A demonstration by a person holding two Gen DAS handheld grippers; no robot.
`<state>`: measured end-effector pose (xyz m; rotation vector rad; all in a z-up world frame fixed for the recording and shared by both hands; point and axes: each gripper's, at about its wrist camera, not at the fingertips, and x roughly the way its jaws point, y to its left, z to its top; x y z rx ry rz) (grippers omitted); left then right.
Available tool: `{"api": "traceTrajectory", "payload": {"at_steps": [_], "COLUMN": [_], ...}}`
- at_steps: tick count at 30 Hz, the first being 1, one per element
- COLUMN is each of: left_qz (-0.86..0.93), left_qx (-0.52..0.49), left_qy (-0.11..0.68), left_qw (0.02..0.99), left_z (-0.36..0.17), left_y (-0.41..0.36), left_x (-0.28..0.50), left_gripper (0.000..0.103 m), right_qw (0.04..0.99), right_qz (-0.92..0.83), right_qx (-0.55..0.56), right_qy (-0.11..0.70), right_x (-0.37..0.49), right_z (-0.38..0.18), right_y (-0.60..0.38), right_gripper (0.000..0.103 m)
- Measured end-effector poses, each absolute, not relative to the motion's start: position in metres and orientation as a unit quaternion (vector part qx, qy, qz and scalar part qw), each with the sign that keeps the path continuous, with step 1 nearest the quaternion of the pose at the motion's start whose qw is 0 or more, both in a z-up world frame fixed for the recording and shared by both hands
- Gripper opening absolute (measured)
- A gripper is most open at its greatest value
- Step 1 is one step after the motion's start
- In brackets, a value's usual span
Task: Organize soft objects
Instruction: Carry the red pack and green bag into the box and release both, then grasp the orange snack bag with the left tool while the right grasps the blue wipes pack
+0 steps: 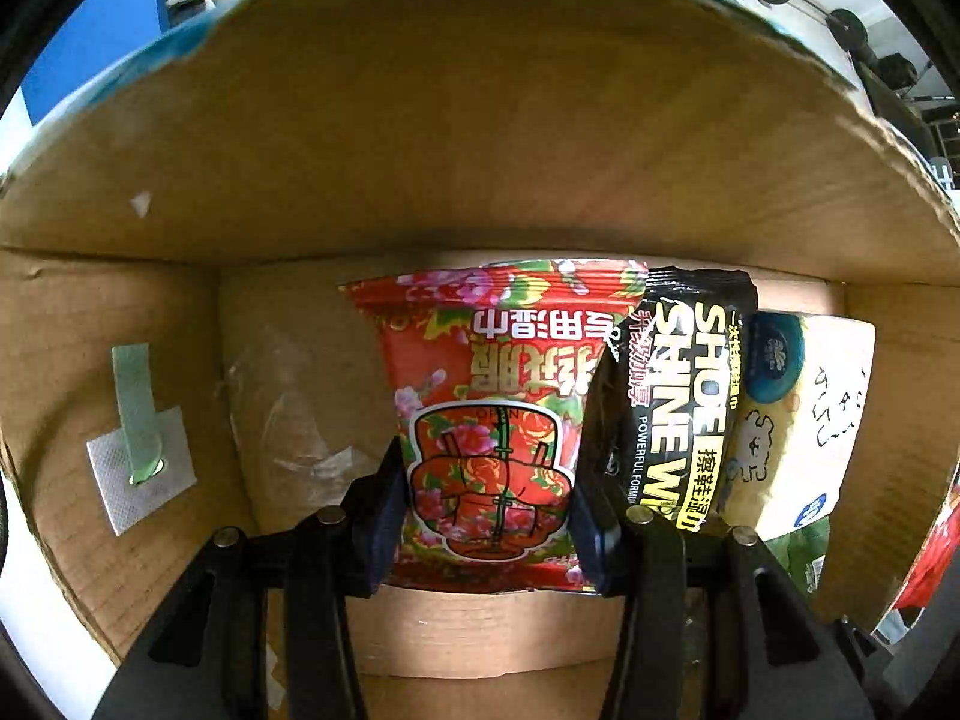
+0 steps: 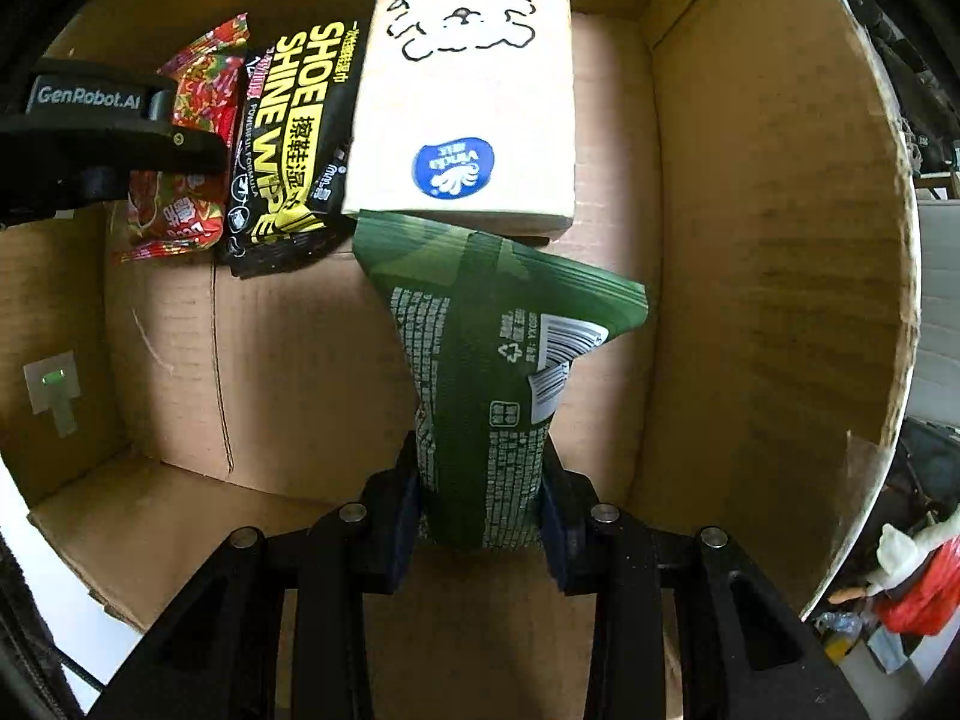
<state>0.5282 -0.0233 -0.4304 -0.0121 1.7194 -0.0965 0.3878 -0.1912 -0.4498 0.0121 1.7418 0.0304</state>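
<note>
I judge all four packs in the cardboard box (image 2: 750, 240) to be light, squashy and slick-skinned, so a grip across the body's middle suits them better than one on the crimped end seals.

My left gripper (image 1: 489, 516) pinches the red floral wet-wipe pack (image 1: 486, 420) across its lower body, jaws partly closed with a pad on each side and the film bulging between them. That pack stands in the box against the black shoe shine wipes pack (image 1: 678, 396), which leans on the cream tissue pack (image 1: 804, 420).

My right gripper (image 2: 480, 510) squeezes the green wipe pack (image 2: 492, 360) near one end, jaws drawn in until the pack waists visibly. Its far end touches the near edge of the tissue pack; I cannot tell whether it rests on the box floor. I would expect the film to slip if I loosen either grip.
</note>
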Motion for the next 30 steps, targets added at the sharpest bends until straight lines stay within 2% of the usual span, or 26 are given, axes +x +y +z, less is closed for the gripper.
{"api": "traceTrajectory", "payload": {"at_steps": [7,10,12,15,16,17,18,19,20,23,27,30], "left_qz": [-0.038,-0.037,-0.042,-0.044,-0.043,-0.044,-0.043,-0.042,-0.039,-0.031,-0.03,-0.034], "left_qx": [0.001,-0.03,-0.04,-0.041,-0.039,-0.038,-0.036,-0.034,-0.028,-0.011,0.002,-0.01], "left_qy": [0.763,0.772,0.77,0.756,0.751,0.746,0.737,0.729,0.719,0.7,0.676,0.664], "left_qw": [0.645,0.634,0.636,0.652,0.658,0.664,0.674,0.683,0.693,0.713,0.736,0.747], "left_z": [-0.428,-0.424,-0.415,-0.395,-0.388,-0.38,-0.37,-0.356,-0.348,-0.325,-0.29,-0.277], "left_y": [-0.029,-0.024,-0.019,-0.013,-0.012,-0.011,-0.01,-0.007,-0.006,-0.003,0.0,-0.001], "left_x": [0.536,0.532,0.529,0.521,0.516,0.512,0.506,0.502,0.496,0.472,0.442,0.418], "left_gripper": [0.046,0.047,0.048,0.057,0.06,0.068,0.075,0.088,0.095,0.096,0.102,0.102], "right_qw": [0.643,0.645,0.65,0.658,0.663,0.667,0.672,0.68,0.686,0.703,0.724,0.737], "right_qz": [0.015,0.017,0.03,0.04,0.045,0.046,0.046,0.047,0.05,0.048,0.04,0.046], "right_qx": [0.015,0.031,0.046,0.055,0.054,0.05,0.046,0.04,0.038,0.025,0.009,0.011], "right_qy": [0.766,0.763,0.758,0.75,0.746,0.742,0.737,0.731,0.725,0.709,0.689,0.674], "right_x": [0.399,0.399,0.399,0.398,0.396,0.394,0.393,0.391,0.388,0.378,0.368,0.358], "right_z": [-0.447,-0.429,-0.42,-0.404,-0.396,-0.39,-0.386,-0.378,-0.37,-0.35,-0.334,-0.317], "right_y": [-0.192,-0.198,-0.201,-0.203,-0.202,-0.201,-0.201,-0.199,-0.199,-0.197,-0.198,-0.198], "right_gripper": [0.039,0.057,0.06,0.067,0.075,0.089,0.093,0.097,0.097,0.103,0.103,0.103]}}
